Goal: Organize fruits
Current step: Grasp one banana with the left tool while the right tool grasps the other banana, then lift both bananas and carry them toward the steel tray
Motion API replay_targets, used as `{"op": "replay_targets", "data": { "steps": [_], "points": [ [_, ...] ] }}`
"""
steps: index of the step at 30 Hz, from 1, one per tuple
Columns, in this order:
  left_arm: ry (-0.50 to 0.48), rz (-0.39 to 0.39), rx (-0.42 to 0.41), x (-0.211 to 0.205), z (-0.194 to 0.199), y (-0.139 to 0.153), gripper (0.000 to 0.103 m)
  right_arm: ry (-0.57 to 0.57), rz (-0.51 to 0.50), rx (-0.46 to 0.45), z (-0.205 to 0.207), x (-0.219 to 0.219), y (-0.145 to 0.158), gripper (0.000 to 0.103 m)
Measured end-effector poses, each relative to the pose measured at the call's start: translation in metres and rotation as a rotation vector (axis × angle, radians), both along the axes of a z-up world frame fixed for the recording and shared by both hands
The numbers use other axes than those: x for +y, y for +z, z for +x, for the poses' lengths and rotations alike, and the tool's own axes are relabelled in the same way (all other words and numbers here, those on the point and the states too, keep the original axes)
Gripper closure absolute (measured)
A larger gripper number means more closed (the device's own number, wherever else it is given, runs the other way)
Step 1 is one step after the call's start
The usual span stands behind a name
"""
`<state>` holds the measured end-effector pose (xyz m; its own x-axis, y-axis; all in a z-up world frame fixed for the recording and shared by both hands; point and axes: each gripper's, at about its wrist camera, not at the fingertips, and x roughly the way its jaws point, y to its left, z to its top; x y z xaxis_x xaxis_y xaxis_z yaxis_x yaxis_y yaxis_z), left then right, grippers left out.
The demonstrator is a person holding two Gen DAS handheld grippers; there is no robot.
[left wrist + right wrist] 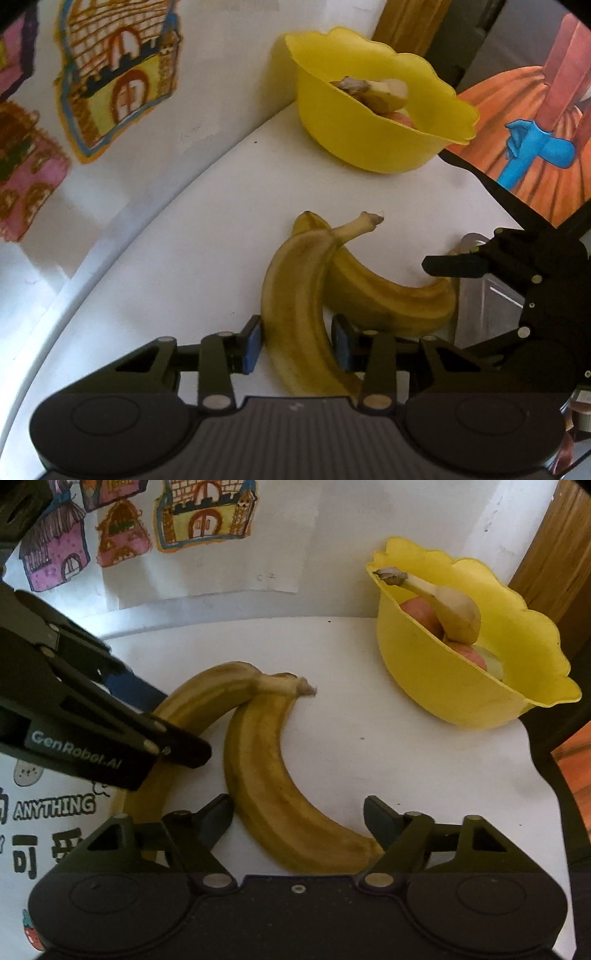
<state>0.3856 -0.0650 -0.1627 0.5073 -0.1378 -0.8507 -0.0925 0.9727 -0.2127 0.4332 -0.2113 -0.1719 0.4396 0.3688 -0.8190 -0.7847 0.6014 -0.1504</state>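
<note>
Bananas (pixel 295 295) joined at the stem; left gripper (pixel 297 345) brackets one, pads almost touching, right gripper (pixel 298 821) wide around the other; lifting separately could tear them short of the bowl (pixel 373 147)

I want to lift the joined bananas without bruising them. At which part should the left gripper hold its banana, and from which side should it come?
Grip the left banana across its thick middle, coming in low from its blossom end, as the left gripper already straddles it. The curve there is even, and the shared stem joins it to the second banana, so lift gently.
</note>
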Motion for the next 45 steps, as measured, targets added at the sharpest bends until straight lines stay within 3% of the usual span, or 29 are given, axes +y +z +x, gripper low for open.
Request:
{"op": "replay_targets", "data": {
  "steps": [3, 10, 17, 25, 31, 36, 41, 45],
  "points": [
    [0.016, 0.005, 0.010, 0.006, -0.004, 0.001, 0.061, 0.011, 0.004, 0.006, 0.000, 0.006, 0.001, 0.032],
    [0.067, 0.016, 0.038, 0.039, -0.024, 0.003, 0.061, 0.009, 0.043, 0.049, 0.004, 0.025, 0.005, 0.057],
    [0.141, 0.008, 0.056, 0.070, -0.049, 0.005, 0.061, -0.018, 0.016, 0.029, -0.009, 0.045, 0.011, 0.061],
    [0.136, 0.055, 0.070, 0.082, -0.083, 0.008, 0.061, -0.011, 0.015, 0.094, -0.034, 0.070, 0.017, 0.062],
    [0.163, 0.080, 0.083, 0.087, -0.102, 0.007, 0.060, -0.072, 0.014, 0.134, -0.069, 0.085, 0.020, 0.062],
    [0.159, 0.081, 0.079, 0.085, -0.098, 0.005, 0.060, -0.095, 0.011, 0.087, -0.087, 0.087, 0.020, 0.061],
    [0.148, 0.091, 0.070, 0.081, -0.100, 0.005, 0.058, -0.126, 0.055, 0.099, -0.088, 0.083, 0.019, 0.056],
    [0.144, 0.100, 0.066, 0.078, -0.098, 0.004, 0.053, -0.148, 0.074, 0.107, -0.089, 0.074, 0.019, 0.043]
  ]
}}
